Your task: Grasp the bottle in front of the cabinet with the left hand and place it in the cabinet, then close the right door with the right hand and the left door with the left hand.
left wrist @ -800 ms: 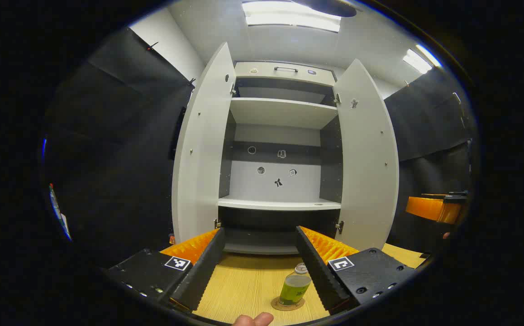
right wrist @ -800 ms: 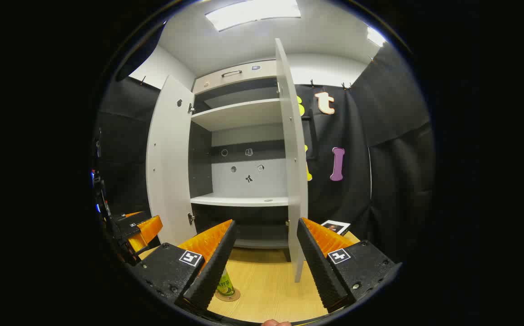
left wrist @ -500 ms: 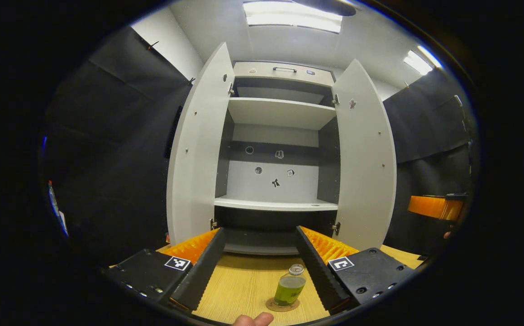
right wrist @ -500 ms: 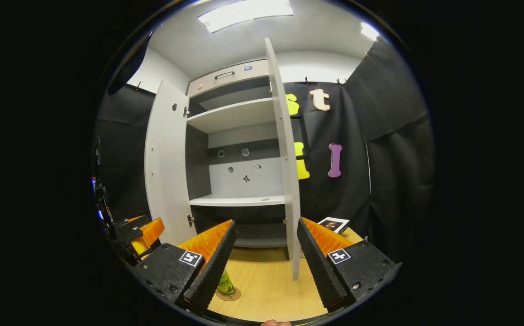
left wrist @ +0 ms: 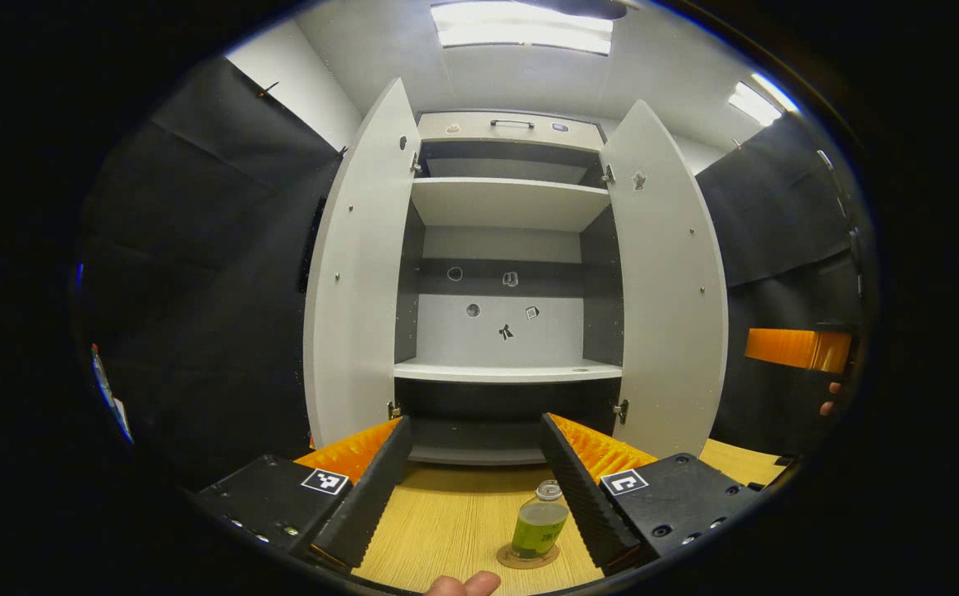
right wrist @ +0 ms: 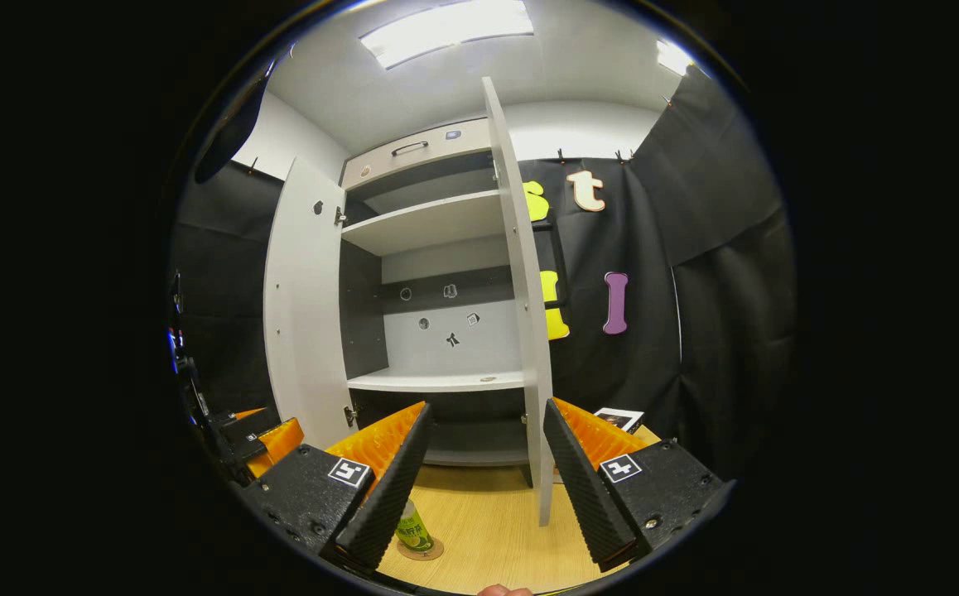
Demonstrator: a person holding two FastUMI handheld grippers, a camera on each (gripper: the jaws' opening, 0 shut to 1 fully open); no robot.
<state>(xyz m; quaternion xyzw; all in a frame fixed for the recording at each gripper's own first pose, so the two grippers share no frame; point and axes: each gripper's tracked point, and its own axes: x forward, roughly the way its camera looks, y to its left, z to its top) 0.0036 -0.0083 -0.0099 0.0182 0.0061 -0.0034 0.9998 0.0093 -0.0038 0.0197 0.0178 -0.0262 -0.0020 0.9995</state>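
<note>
- Your left gripper (left wrist: 473,488) had its fingers spread wide and held nothing; in the left gripper view it hung low over the wooden table (left wrist: 446,530), pointed at the open cabinet (left wrist: 506,248).
- The bottle (left wrist: 538,523) stood upright on a round coaster (left wrist: 527,559) on the table in front of the cabinet, between your left gripper's fingers but farther ahead, close to the right-hand finger and not touching either one.
- The bottle held green liquid under a pale cap. In the right gripper view its green label (right wrist: 412,528) carried printing too small to make out.
- Your right gripper (right wrist: 486,468) was also spread apart and empty, with the edge of the right door (right wrist: 521,306) standing between its fingers, farther off.
- Both the right door and the left door (left wrist: 359,273) stood open, and the shelves (left wrist: 506,372) were bare.
- Small stickers (left wrist: 506,331) dotted the cabinet's back panel; nothing on them was legible.
- Each gripper's body bore a square black-and-white marker (left wrist: 324,481), a pattern rather than words.
- A small printed card (right wrist: 619,420) lay on the table to the right of the cabinet, its print unreadable.
</note>
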